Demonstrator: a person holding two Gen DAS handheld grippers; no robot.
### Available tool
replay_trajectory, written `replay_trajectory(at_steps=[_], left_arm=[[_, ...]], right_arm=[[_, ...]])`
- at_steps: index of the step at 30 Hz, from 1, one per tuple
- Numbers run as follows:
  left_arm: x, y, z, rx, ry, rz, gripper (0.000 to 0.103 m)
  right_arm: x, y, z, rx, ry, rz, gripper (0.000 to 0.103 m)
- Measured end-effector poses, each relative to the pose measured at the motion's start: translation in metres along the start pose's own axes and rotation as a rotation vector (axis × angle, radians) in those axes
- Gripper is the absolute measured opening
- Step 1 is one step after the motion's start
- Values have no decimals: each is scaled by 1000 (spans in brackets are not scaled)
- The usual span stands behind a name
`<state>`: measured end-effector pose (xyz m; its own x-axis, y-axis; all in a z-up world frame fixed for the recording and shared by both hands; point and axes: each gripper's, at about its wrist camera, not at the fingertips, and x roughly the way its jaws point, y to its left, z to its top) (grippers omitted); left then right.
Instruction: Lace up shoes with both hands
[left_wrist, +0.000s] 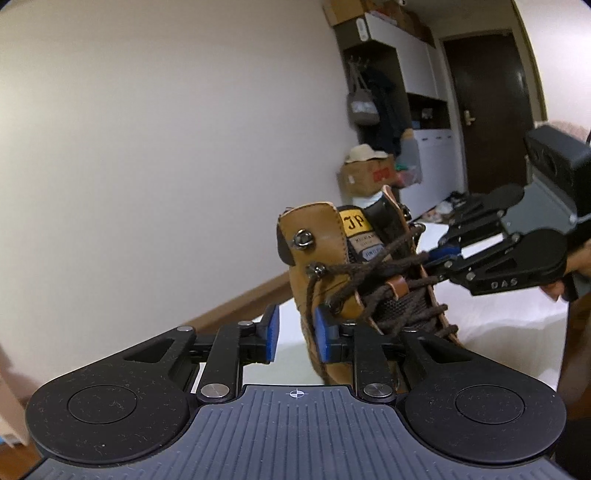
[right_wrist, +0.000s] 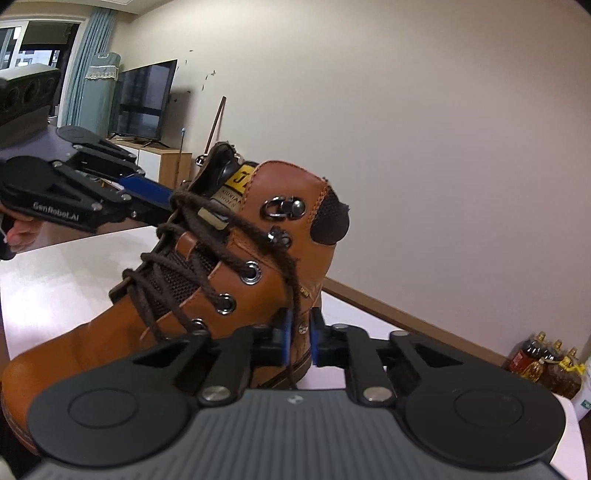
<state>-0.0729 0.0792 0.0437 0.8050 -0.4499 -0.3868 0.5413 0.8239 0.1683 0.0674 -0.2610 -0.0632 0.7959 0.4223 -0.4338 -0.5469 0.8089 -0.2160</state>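
Brown lace (right_wrist: 294, 291) is pinched in right gripper (right_wrist: 300, 332); another strand hangs upright against left gripper (left_wrist: 295, 332), jaws narrowly apart.

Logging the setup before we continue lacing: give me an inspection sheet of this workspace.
surface: white table, bare around the boot.
job's things: brown boot standing on it; dark lace threaded through the eyelets, top hook free.
clutter: nothing seen on the table.
grippers: left hand-held gripper jaws apart beside the boot; right hand-held gripper closed on the lace.
cables: nothing seen.
surroundings: television, bottles, dark door, cardboard box.
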Motion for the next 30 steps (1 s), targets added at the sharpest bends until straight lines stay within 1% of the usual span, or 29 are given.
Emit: replay_trajectory(at_steps=[2, 4, 5, 6, 8, 9, 11, 15, 18, 23, 26, 30], left_arm=[[0, -2, 0, 14, 5, 3, 2], [-1, -10, -3, 49, 30, 26, 1], [-1, -13, -8, 52, 46, 23, 1], [-2, -15, -13, 55, 62, 16, 1], [-4, -16, -21, 40, 66, 9, 1], [-6, -15, -22, 24, 62, 5, 1], [-10, -13, -23, 3, 56, 2, 1], [-20, -10, -26, -21, 45, 11, 2], [-29, -3, -32, -65, 40, -4, 2], [-37, 0, -43, -101, 41, 0, 2], [-41, -2, -46, -108, 49, -8, 2], [-47, -12, -58, -121, 72, -15, 3]], right_arm=[[-2, 0, 2, 13, 7, 7, 3], [-7, 0, 3, 6, 15, 0, 2], [-8, -2, 2, 20, 27, 1, 2], [-9, -5, -4, 53, 59, 16, 2], [-9, -4, -20, 102, 122, 66, 2], [-12, 0, -24, 98, 131, 79, 2], [-18, 11, -26, 96, 138, 117, 2], [-26, 13, -17, 111, 137, 138, 2], [-32, 4, -18, 208, 144, 196, 2], [-39, -13, -16, 394, 137, 324, 2], [-43, -16, -14, 527, 107, 446, 2], [-42, -17, -19, 650, 99, 542, 3]])
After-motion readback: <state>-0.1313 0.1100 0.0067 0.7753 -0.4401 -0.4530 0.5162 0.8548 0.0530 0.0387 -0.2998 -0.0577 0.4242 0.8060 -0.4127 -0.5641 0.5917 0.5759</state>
